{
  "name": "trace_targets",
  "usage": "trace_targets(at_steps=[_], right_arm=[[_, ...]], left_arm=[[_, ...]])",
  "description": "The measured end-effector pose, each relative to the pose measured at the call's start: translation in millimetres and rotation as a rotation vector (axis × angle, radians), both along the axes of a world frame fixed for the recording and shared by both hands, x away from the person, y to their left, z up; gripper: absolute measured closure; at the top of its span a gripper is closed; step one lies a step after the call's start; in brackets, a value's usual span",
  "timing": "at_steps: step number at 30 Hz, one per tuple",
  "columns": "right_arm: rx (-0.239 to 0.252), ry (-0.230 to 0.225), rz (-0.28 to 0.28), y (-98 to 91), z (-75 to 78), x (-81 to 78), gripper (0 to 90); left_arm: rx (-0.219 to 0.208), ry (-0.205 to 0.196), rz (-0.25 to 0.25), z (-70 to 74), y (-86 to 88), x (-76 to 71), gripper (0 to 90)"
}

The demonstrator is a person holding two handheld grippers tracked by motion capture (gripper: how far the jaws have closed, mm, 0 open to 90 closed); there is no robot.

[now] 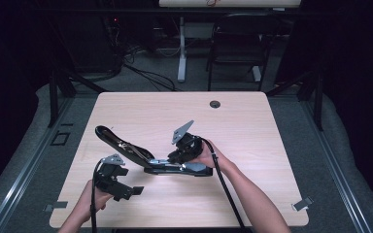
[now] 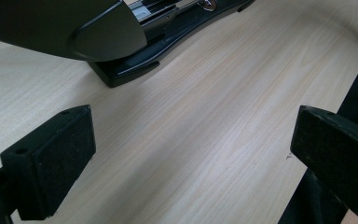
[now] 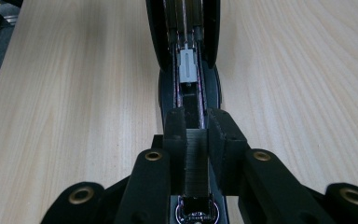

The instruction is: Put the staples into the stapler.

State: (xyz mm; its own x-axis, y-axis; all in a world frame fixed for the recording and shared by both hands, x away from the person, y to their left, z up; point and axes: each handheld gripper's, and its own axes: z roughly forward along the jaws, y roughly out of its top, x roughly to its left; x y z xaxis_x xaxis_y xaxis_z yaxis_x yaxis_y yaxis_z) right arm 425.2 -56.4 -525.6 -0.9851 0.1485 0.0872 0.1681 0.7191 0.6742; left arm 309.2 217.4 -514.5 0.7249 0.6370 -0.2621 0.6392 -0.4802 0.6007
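We saw the right gripper with its fingers pinched tight on a thin strip of staples right over the open stapler, whose loading channel ran away from the camera. In the high view that gripper sat on the stapler's base near the middle of the table, the lid swung up and back to the left. The left gripper hovered just in front, near the table's front edge, its fingers spread wide over bare wood, nothing between them, the stapler's black body close ahead
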Motion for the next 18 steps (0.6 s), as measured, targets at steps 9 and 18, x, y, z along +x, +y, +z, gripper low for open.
trace_targets(at_steps=[9, 18], right_arm=[[-0.014, 0.008, 0.013, -0.9, -2.5, 1.1, 78.1], [-0.017, 0.013, 0.016, -2.4, -3.7, 1.6, 78.0]], left_arm=[[0.0, -0.006, -0.002, 0.7, -0.4, -0.6, 0.0], [0.004, -0.007, -0.004, 0.6, -0.4, -0.6, 0.0]])
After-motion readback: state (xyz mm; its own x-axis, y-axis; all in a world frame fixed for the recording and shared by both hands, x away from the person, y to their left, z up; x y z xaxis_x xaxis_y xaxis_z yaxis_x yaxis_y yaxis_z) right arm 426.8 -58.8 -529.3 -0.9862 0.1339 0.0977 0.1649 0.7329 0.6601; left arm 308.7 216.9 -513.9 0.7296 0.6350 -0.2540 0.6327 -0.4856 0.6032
